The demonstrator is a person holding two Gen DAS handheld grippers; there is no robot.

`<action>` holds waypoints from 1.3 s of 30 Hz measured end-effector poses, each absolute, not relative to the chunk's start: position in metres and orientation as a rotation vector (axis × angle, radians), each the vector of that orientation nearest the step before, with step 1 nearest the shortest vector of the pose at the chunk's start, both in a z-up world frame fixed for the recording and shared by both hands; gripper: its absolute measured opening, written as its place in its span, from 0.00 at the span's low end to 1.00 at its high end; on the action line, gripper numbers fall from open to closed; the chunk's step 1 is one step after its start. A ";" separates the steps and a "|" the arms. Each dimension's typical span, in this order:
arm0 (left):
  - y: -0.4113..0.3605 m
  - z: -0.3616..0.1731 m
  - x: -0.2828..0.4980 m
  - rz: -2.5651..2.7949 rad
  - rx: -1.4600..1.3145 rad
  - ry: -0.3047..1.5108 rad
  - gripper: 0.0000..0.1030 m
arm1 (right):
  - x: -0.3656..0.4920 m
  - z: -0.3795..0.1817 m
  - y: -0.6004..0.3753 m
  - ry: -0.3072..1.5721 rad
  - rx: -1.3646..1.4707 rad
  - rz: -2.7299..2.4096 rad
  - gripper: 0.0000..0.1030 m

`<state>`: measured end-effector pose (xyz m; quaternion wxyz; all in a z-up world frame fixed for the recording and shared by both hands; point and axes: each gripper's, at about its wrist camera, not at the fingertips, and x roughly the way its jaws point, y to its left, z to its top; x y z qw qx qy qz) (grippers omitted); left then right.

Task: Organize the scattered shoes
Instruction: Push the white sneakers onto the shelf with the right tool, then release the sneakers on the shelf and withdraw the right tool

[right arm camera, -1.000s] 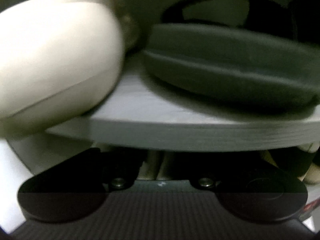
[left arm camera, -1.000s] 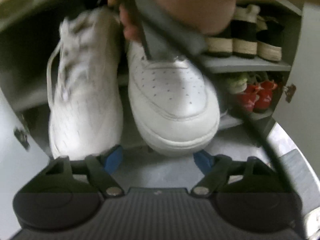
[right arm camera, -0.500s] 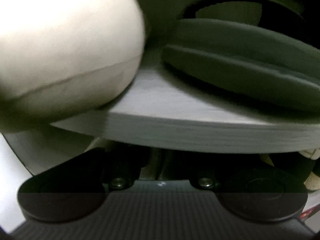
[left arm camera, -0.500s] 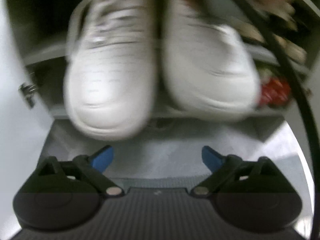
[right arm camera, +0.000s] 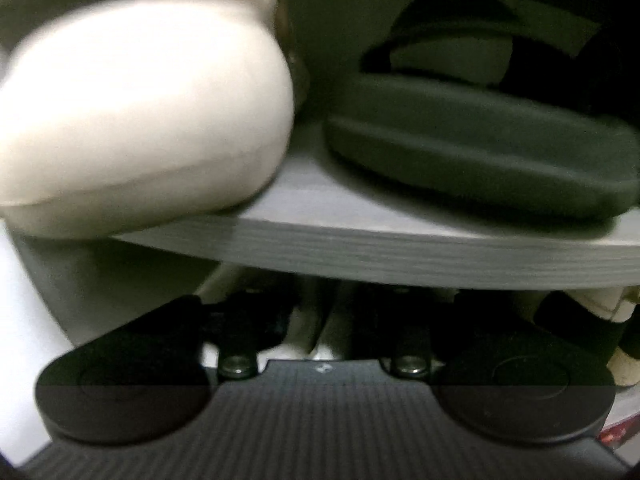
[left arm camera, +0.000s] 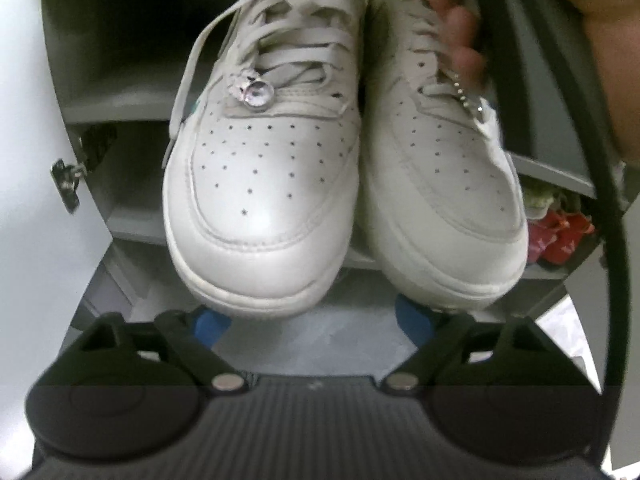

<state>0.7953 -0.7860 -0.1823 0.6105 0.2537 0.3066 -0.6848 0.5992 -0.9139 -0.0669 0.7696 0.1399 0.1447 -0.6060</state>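
Left claw (left arm camera: 314, 322) angled downward, blue fingertips (left arm camera: 210, 326) spread wide, jaws just narrowing, nothing between them, bare hand (left arm camera: 600, 40) upper right

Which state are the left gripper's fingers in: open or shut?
Open: the left gripper has blue fingers standing wide apart beneath the white sneakers, gripping nothing.

We note two white perforated sneakers (left arm camera: 312, 184) side by side, toes toward the left gripper, laces loose, just ahead of its fingertips and overhanging them.
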 end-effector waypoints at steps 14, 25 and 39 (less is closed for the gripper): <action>-0.789 -0.179 0.794 -1.588 0.592 0.700 0.77 | 0.474 -0.088 -0.775 -0.077 0.591 -1.395 0.69; -0.785 -0.179 0.783 -1.587 0.598 0.618 0.71 | 0.510 -0.229 -0.743 -0.341 1.309 -1.160 0.71; -0.803 -0.164 0.798 -1.571 0.481 0.647 0.70 | 0.530 -0.188 -0.730 -0.398 1.186 -1.091 0.40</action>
